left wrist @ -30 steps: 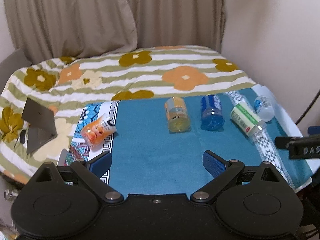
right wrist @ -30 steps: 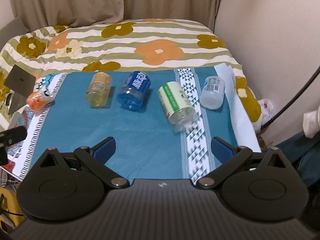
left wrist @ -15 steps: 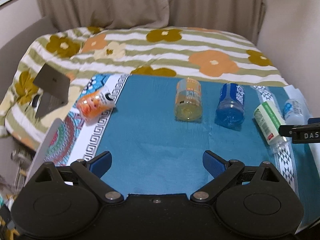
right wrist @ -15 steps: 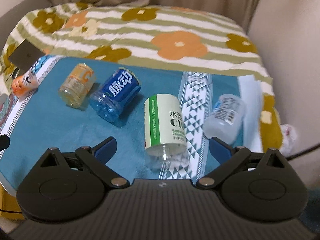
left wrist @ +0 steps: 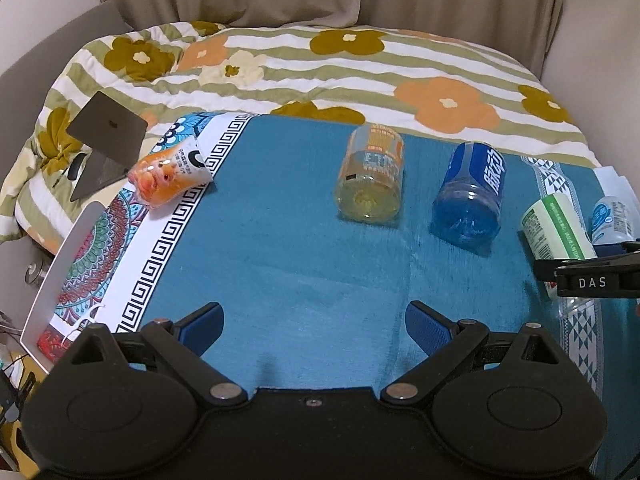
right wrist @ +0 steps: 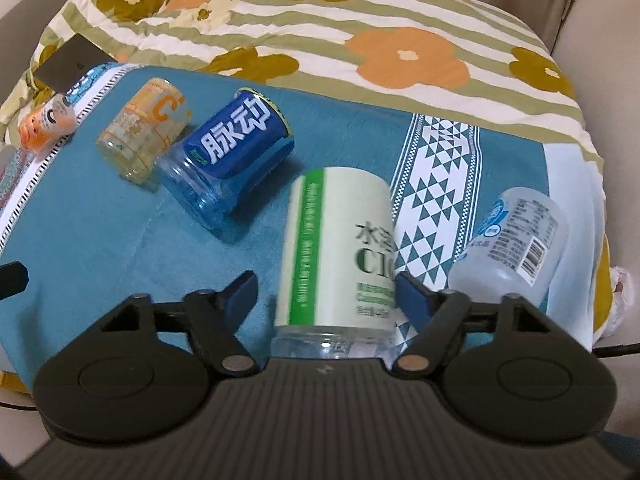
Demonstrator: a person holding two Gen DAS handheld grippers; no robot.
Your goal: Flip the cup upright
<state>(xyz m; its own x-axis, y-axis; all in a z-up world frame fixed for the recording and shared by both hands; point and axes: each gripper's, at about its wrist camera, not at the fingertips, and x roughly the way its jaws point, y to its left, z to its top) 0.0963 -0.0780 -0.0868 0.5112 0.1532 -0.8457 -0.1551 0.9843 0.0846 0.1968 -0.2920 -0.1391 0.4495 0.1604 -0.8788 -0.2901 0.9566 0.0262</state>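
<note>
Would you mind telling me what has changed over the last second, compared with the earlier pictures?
The right gripper has moved forward and down to the green-labelled cup, which now lies between its open fingers; they have not closed on it. The left gripper swung a little to the left, still open and empty. All five cups still lie on their sides on the blue cloth.

A teal cloth [right wrist: 100,240] with white triangle bands lies on a striped, flowered blanket [right wrist: 320,24]. Cups: orange [right wrist: 46,122], yellow-orange [right wrist: 146,132], blue [right wrist: 230,152], green-and-cream [right wrist: 338,248], and maybe clear-white [right wrist: 516,240].
</note>
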